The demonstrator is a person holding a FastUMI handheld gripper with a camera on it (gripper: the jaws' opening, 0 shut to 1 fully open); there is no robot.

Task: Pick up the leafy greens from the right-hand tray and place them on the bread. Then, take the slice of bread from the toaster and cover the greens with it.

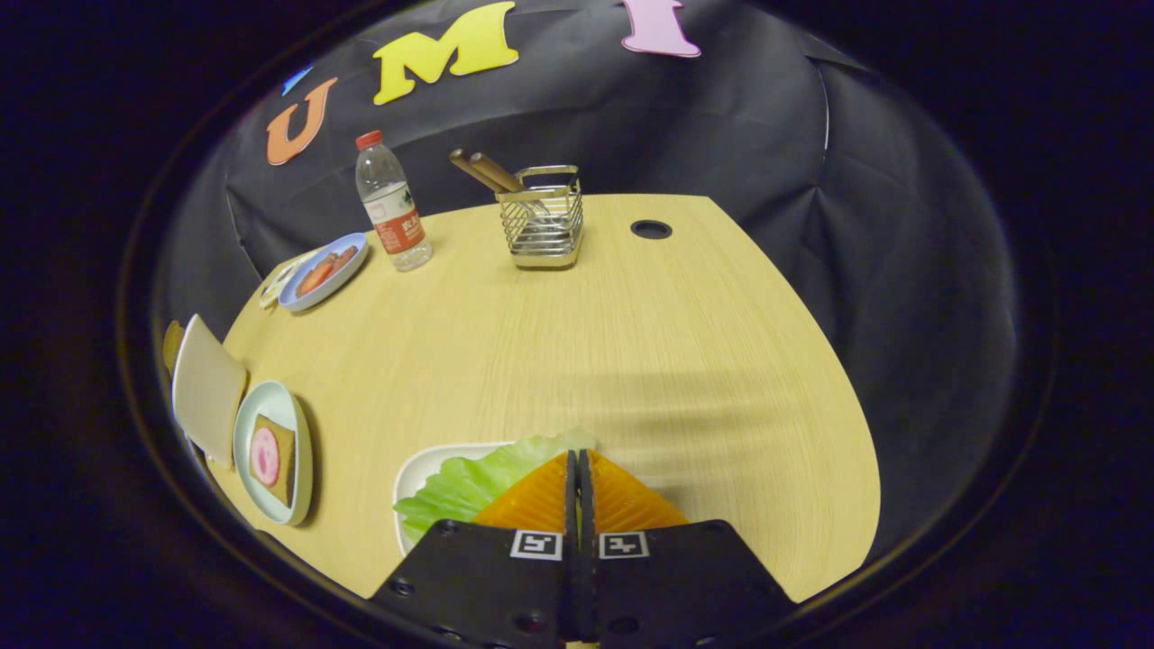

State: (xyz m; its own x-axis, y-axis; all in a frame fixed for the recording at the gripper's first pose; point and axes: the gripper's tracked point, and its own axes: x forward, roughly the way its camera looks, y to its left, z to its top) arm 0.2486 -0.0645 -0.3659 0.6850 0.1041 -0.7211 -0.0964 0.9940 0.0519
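Over the white tray [416,476], the gripper [577,469] hangs, jaws together, lettuce leaf [469,482] at ten o'clock, ungrasped.

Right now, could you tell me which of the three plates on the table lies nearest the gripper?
The white plate holding the leafy greens, right under the closed gripper. The bread plate and the blue plate lie farther off.

The gripper [577,469] fingers, pressed together, cover the right portion of the leafy greens [469,482] and most of the white tray [416,469] beneath. Whether a leaf is pinched between them cannot be determined. At 9 o'clock, the toaster [171,347] is largely hidden behind its bread slice [207,388].
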